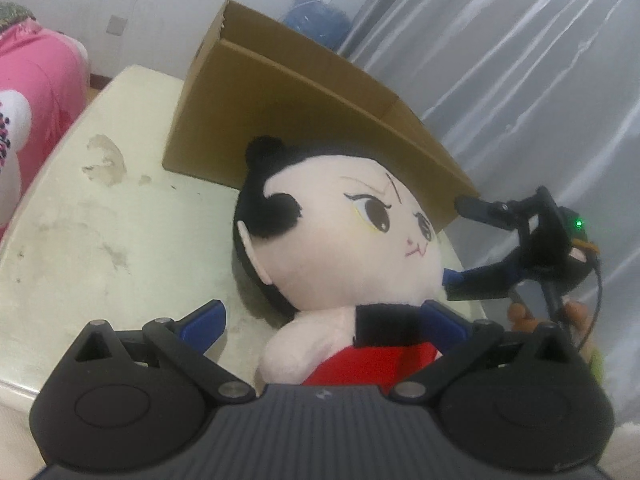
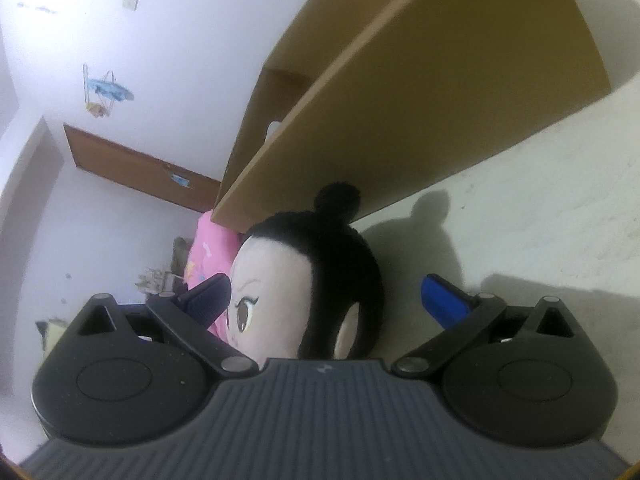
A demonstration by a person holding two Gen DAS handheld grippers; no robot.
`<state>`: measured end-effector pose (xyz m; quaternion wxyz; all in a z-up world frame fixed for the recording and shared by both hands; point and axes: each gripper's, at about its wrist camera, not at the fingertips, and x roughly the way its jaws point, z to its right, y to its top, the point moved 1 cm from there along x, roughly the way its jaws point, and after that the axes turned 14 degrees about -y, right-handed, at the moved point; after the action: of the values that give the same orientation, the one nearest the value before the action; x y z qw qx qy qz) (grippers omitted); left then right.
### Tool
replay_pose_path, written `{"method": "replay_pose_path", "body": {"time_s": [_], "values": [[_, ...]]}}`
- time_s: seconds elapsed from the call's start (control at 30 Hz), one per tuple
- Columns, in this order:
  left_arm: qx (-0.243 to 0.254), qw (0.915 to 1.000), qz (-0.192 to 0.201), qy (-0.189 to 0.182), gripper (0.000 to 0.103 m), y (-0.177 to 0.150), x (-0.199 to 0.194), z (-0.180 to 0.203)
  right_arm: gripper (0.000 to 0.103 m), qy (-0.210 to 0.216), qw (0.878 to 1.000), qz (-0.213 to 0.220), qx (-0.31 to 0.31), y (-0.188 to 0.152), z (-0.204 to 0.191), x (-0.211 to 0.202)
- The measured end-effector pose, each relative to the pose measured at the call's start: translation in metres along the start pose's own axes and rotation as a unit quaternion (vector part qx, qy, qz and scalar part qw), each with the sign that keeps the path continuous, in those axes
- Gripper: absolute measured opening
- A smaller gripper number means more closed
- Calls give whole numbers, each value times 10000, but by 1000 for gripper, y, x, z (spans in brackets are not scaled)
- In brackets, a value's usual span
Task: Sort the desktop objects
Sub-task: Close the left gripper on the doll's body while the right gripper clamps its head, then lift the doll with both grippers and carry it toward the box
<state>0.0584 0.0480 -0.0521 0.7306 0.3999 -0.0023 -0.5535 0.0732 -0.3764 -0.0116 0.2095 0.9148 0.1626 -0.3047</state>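
A plush doll (image 1: pixel 340 232) with black hair, a pale face and a red top lies on the cream table (image 1: pixel 100 220), its head against a cardboard box (image 1: pixel 288 108). My left gripper (image 1: pixel 324 322) is open and straddles the doll's shoulders. Its left finger stands apart from the doll's arm; its right finger is partly hidden behind the black collar. My right gripper (image 1: pixel 454 244) comes in from the right, open, at the doll's chin. In the right wrist view the doll's head (image 2: pixel 304 280) sits between the spread fingers of the right gripper (image 2: pixel 328 298), below the box (image 2: pixel 420 100).
Pink bedding (image 1: pixel 36 92) lies off the table's left edge. A translucent plastic curtain (image 1: pixel 520 60) hangs at the right, and a blue bag (image 1: pixel 316 20) sits behind the box. A person's fingers (image 1: pixel 520 316) hold the right gripper. A brown door (image 2: pixel 132 168) shows far off.
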Motion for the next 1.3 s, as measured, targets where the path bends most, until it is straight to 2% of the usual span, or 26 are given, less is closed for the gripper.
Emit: {"method": "replay_pose_path", "body": {"time_s": [0.17,0.47,0.77,1.03,1.3], "values": [[-171,9995,-113,-235,103,3,10,-3,102,135,9999,-54,51,6,1,11],[-296,9989,-199,-312,103,12,20,-6,102,284,9990,-332,10,12,-4,39],[-255,9982,-369,-387,103,13,27,-5,102,516,9970,-551,-156,11,-12,47],[-269,9979,-436,-399,103,17,22,-8,102,339,9959,-562,-616,4,-30,45],[-344,9976,-433,-412,103,17,13,-13,102,400,9956,-578,-626,3,-35,50]]}}
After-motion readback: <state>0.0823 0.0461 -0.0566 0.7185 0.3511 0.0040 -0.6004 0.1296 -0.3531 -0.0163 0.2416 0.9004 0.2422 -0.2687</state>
